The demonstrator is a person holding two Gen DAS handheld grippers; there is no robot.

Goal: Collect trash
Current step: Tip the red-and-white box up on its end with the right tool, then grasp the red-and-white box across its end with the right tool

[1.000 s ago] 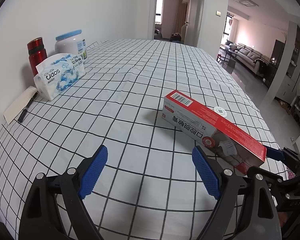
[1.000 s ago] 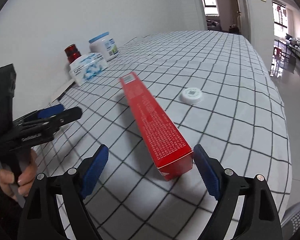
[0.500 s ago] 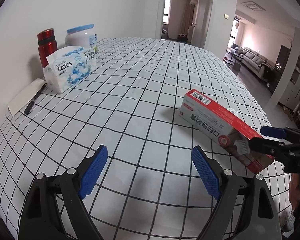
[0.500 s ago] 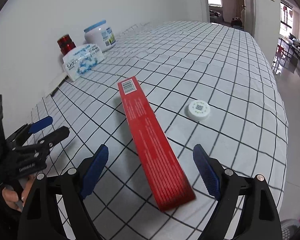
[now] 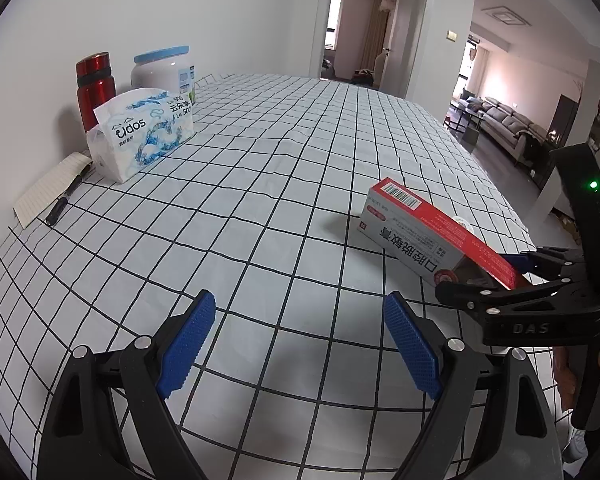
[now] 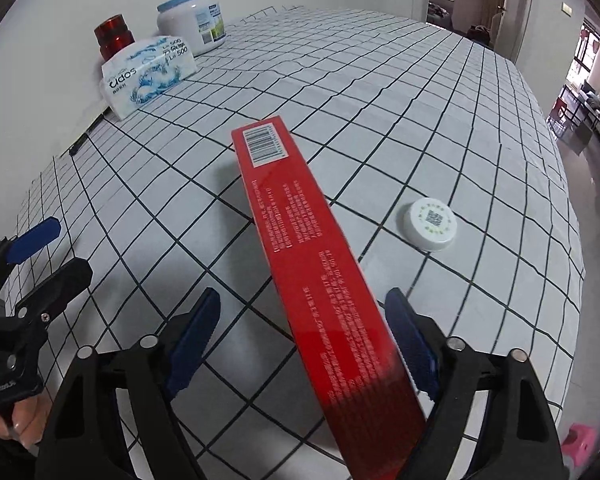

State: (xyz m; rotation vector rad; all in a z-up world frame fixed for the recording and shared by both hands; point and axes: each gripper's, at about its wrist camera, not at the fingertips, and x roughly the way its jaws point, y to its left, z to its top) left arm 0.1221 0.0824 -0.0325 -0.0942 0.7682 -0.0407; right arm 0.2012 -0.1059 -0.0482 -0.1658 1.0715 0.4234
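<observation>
Cardboard, long and red with a grey side panel, makes up the toothpaste box (image 6: 320,280) that lies on the table (image 6: 380,92), which wears a white cloth ruled in black squares. Its near end sits between the blue-padded fingers of the right claw (image 6: 304,336), whose jaws stand wide apart; the box lies close against the right-hand pad, though I cannot tell whether they touch, and a clear gap shows on the other side. The barcoded far end points away from that claw, toward the middle of the table.

Just to the right of the box, ahead of the right claw, rests a small round white plastic cap (image 6: 430,224) with a printed code on top.

The left claw (image 5: 300,344) hovers over bare cloth with its jaws also spread and nothing between them; the toothpaste box (image 5: 432,236) lies ahead and to its right. Far ahead and to its left, against the wall, stand a soft white-and-blue tissue pack (image 5: 144,132), a red metal flask (image 5: 95,88) and a white tub with a pale blue lid (image 5: 165,72). Nearer along the wall lie a lined notepad (image 5: 48,190) and a black pen (image 5: 69,196).
</observation>
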